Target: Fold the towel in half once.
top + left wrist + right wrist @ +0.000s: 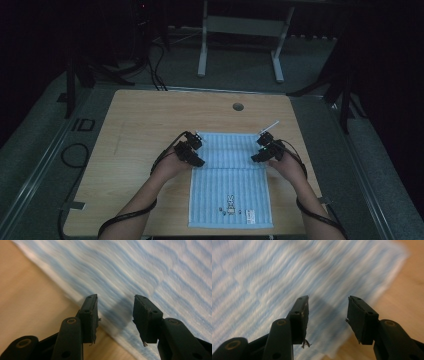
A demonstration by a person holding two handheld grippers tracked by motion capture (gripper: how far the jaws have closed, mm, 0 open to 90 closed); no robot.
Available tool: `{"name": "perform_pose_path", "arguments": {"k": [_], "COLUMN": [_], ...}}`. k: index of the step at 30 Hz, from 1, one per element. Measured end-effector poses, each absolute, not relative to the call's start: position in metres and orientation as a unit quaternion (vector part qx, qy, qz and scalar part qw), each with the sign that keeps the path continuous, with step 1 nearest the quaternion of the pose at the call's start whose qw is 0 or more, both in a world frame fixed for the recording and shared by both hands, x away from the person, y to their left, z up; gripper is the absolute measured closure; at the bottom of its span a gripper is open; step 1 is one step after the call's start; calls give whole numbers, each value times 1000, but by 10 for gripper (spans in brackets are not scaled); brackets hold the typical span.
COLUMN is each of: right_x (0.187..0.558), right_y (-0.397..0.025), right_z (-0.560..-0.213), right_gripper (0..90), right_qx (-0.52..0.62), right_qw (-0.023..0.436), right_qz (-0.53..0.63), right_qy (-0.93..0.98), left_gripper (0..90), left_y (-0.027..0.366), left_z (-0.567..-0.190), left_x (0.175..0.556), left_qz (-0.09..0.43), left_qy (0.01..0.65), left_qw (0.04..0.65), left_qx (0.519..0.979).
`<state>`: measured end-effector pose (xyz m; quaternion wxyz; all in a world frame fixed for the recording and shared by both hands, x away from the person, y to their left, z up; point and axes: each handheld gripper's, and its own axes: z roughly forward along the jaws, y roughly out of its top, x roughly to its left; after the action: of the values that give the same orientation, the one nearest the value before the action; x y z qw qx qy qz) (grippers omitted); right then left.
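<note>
The towel is smeared by motion blur in both gripper views, its stripes running together. In the high view its small printed figure and label are too small to read, and the bench's near edge is cut off

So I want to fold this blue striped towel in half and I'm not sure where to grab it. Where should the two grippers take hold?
Probably at the two far corners of the towel. It lies flat, long side running away from the person, so pinch each far corner from its outer side edge: left gripper from the left, right gripper from the right. Both are open over those edges, where the wooden table shows beside the cloth.
</note>
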<state>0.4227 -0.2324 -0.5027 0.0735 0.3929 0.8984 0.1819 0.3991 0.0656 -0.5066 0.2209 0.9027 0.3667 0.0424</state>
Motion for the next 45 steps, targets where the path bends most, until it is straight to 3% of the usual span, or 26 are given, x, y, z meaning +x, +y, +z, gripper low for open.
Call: {"name": "perform_pose_path", "arguments": {"k": [5,8,13,18,29,32,35,38,45], "right_x": [433,455,486,503,518,517,516,514,506], "right_y": [-238,-242,-240,-244,-244,-238,-229,-222,-226], "right_z": [-485,-477,-485,-498,-520,-521,-519,-515,-480], "right_gripper": [517,519,513,527,588,680,829,840,842], "right_qx": [403,422,450,479,493,474,456,436,430], "right_qw": [92,97,93,82,66,79,76,89,108], "right_qz": [194,197,185,179,154,143,124,92,118], "right_qy": [890,880,869,855,854,865,878,891,888], "left_gripper": [541,475,419,425,545,598,757,845,865], "left_y": [75,78,72,63,56,53,49,45,53], "left_z": [-493,-493,-501,-515,-528,-527,-525,-521,-498], "left_x": [423,444,467,483,488,489,489,487,479], "left_qz": [57,60,65,80,84,80,68,77,86], "left_qy": [401,427,439,452,441,436,425,423,418], "left_qw": [225,226,223,194,194,196,191,185,220], "left_qx": [886,873,868,867,872,875,882,884,877]}}
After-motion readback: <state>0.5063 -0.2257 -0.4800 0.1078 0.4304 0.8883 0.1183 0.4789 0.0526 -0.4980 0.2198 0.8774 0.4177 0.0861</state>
